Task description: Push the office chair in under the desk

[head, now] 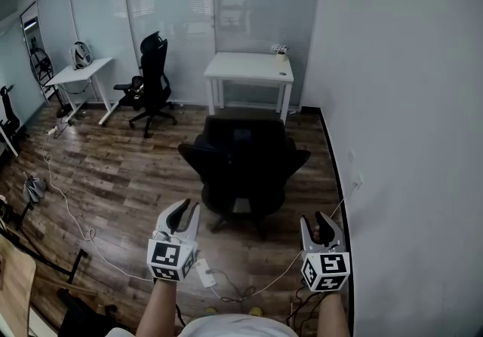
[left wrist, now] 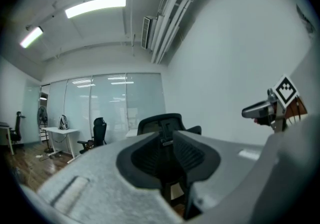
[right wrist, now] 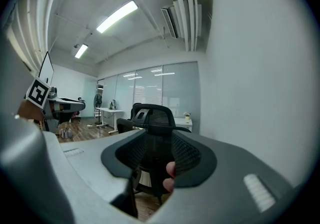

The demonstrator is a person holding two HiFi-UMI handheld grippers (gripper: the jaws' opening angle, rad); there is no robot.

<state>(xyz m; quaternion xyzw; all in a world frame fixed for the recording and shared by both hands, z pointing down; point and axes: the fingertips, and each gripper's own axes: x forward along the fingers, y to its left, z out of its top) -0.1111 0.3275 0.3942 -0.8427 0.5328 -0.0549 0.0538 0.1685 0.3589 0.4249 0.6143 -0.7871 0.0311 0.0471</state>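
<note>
Two empty grippers: the left gripper (head: pixel 183 215) has its jaws narrowly apart. Just ahead, the chair (head: pixel 245 162) stands on the floor, in front of the white counter (head: pixel 249 68), not under it. The right gripper (head: pixel 323 224) has its jaws wide apart.

Wood floor (head: pixel 136 170): office chair (head: pixel 245 166), desk (head: pixel 249 68), cable (head: pixel 89 235).

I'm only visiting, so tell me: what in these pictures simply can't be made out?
- Office chair seat: head view, hidden behind its own backrest.
- Small item on the white desk: head view, too small to name.
- Pinkish shape: right gripper view, blurred, too close to name.
- Person: head view, mostly cut off by the bottom edge.
</note>
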